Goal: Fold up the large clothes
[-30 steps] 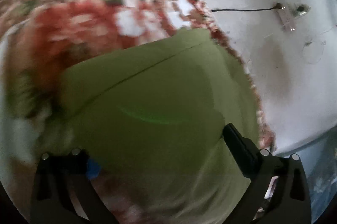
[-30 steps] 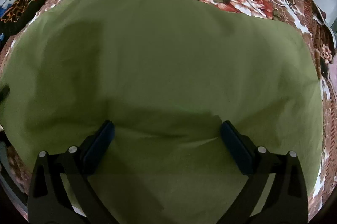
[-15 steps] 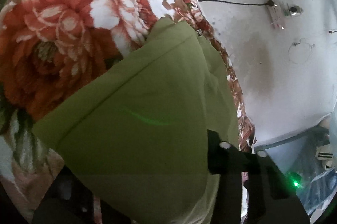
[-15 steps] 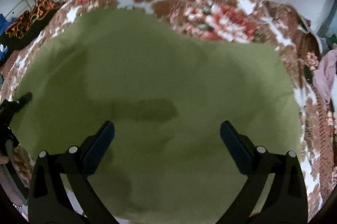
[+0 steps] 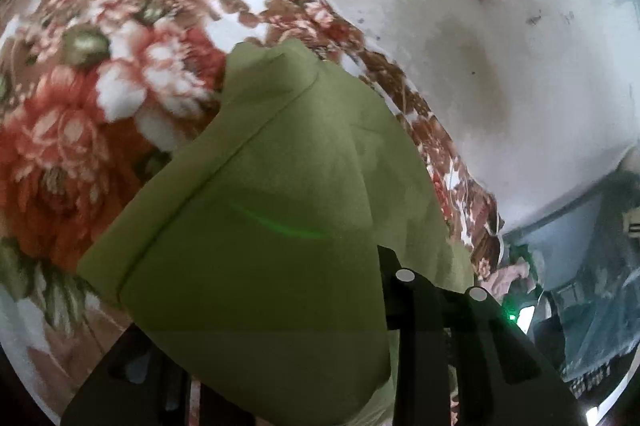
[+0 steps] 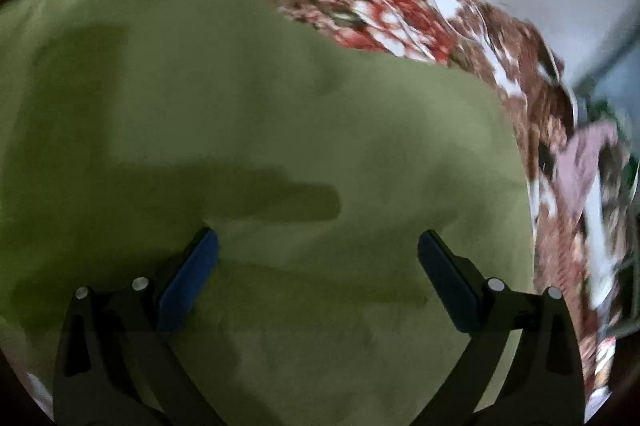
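Olive-green cloth [image 5: 280,209] is spread over the floral bedspread [image 5: 80,113], and every place here is given from that bedspread. The left gripper [image 5: 304,358] is angled down toward it, with a hemmed corner of the cloth draped between the jaws; these have just been closing and are clamped on the fabric, which is raised off the bedspread there. The right gripper [image 6: 316,278] is pitched more steeply down over the cloth's middle, its jaws spread wide with nothing between the blue pads [image 6: 188,282]. A white wall [image 5: 500,73] rises beyond the bedspread's far edge.
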`<state>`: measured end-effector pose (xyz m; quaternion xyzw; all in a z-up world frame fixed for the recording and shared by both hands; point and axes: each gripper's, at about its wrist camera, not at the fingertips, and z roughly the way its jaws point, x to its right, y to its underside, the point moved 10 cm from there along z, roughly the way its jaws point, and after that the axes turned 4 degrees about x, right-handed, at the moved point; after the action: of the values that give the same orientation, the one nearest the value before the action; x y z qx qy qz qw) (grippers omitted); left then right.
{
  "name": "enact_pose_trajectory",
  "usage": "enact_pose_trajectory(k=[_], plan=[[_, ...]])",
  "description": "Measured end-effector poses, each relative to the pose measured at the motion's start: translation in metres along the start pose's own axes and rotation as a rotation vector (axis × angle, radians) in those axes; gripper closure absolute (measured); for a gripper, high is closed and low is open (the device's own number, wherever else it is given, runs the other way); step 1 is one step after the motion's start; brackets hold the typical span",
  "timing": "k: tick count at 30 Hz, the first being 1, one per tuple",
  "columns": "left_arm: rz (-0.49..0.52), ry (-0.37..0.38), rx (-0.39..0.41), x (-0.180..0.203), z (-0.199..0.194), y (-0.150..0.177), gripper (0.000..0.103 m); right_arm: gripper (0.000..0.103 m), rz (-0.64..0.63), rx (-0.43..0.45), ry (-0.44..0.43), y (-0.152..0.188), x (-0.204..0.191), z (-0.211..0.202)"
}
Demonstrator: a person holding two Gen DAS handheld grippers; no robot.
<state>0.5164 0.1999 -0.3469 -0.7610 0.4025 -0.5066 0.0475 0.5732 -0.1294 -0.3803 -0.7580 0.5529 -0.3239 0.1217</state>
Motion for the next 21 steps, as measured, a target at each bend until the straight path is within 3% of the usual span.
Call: enact_pose_trajectory(k=[6, 12, 17, 21], plan=[[0.076, 0.020, 0.010, 0.055, 0.000, -0.010, 0.076, 0.005, -0.058, 0.033, -0.006, 0.004, -0.001, 0.004], [0.211, 0.022, 0.021, 0.121, -0.008, -0.014, 0.077, 0.005, 0.121, 0.161, 0.006, 0.005, 0.052, -0.058], [0.345, 0.020, -0.009, 0.173, -0.005, -0.001, 0.077, 0.005, 0.012, 0.073, -0.078, 0.018, -0.009, -0.021], [0.524, -0.001, -0.045, 0.214, 0.008, 0.015, 0.077, 0.005, 0.033, 0.040, -0.115, 0.019, -0.017, -0.013]])
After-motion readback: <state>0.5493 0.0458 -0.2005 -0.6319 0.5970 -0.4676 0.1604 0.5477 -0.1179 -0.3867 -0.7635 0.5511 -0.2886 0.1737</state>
